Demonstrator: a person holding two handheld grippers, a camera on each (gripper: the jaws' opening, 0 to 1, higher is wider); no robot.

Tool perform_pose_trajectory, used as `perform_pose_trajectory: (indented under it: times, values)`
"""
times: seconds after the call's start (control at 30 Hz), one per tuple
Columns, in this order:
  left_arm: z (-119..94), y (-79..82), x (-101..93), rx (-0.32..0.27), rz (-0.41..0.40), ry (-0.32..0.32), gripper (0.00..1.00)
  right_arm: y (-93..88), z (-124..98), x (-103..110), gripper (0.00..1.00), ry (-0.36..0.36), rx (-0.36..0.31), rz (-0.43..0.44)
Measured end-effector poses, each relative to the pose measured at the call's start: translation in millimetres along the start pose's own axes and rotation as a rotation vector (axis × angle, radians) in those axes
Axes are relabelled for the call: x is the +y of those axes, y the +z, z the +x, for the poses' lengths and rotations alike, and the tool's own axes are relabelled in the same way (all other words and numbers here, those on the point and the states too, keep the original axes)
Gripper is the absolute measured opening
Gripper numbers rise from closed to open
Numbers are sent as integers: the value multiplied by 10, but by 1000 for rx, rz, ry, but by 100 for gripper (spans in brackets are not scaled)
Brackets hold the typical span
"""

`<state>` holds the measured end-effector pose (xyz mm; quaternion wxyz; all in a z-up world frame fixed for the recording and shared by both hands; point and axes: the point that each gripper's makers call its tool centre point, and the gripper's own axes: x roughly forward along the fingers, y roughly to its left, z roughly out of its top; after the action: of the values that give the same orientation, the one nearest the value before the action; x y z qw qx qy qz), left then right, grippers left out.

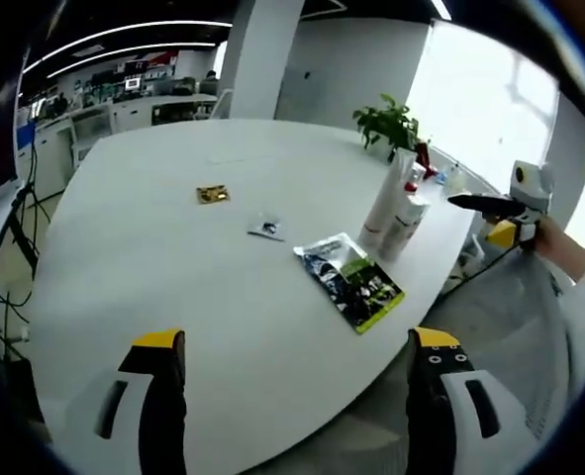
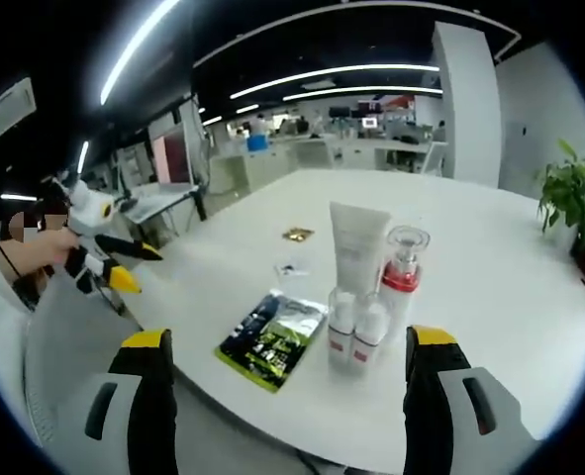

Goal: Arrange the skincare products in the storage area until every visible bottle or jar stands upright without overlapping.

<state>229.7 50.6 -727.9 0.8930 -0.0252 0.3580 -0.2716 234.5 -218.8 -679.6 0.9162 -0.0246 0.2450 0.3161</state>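
Two small bottles point(image 2: 356, 330) behind tube point(image 2: 356, 247)

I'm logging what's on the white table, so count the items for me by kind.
Tube: 1
Pump bottle: 1
Small bottles: 2
Flat pouch: 1
Small sachets: 2
Potted plant: 1
Total: 8

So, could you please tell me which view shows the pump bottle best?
The right gripper view: the pump bottle stands near, its clear cap and red collar plain. In the left gripper view it is far and mostly hidden behind the tube.
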Motion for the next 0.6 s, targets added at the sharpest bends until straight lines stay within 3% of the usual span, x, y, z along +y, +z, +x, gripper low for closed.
perform_pose_trajectory:
  times: [0.6]
  values:
    - [539,182,-4,58,-9,-22,83,-56,22,14,96,8,39,-5]
